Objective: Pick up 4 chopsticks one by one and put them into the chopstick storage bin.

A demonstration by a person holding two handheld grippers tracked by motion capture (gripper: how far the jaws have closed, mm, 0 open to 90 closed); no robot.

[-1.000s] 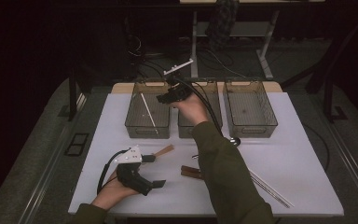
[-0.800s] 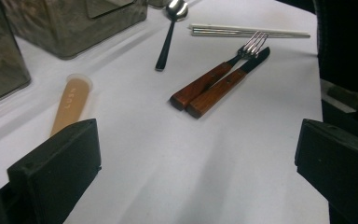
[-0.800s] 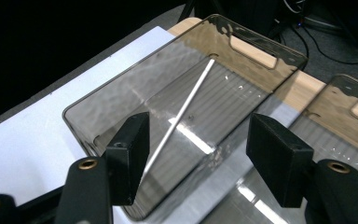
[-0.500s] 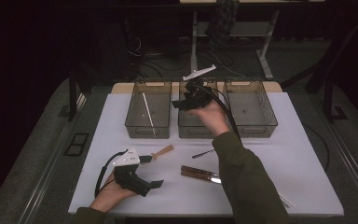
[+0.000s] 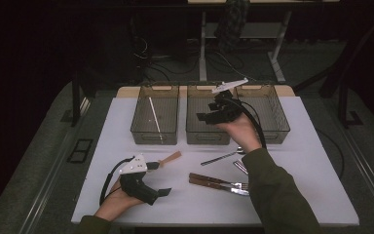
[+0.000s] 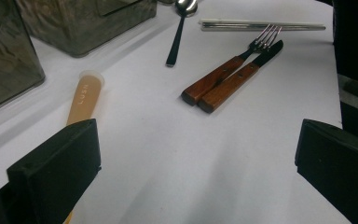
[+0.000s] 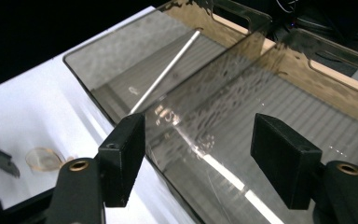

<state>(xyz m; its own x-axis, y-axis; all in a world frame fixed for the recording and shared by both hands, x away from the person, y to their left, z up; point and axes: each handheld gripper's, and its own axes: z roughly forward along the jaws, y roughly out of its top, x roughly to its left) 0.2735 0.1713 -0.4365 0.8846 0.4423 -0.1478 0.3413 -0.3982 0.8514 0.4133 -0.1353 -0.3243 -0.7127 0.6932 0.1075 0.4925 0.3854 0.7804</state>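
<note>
Clear plastic bins (image 5: 209,127) in row | right gripper (image 5: 205,117) above middle bin, jaws just opening, empty | left gripper (image 5: 164,192) on table, jaws apart | metal stick (image 5: 152,114) in left bin

We see the white tabletop (image 5: 316,161) lit from overhead in the high view, the room around it sunk in near-black; the picture is soft and grainy; in the left gripper view soft shadows spread beneath the jaws, which loom blurred at the frame's bottom; in the right gripper view glare streaks the smoky bin (image 7: 242,116) walls.
</note>
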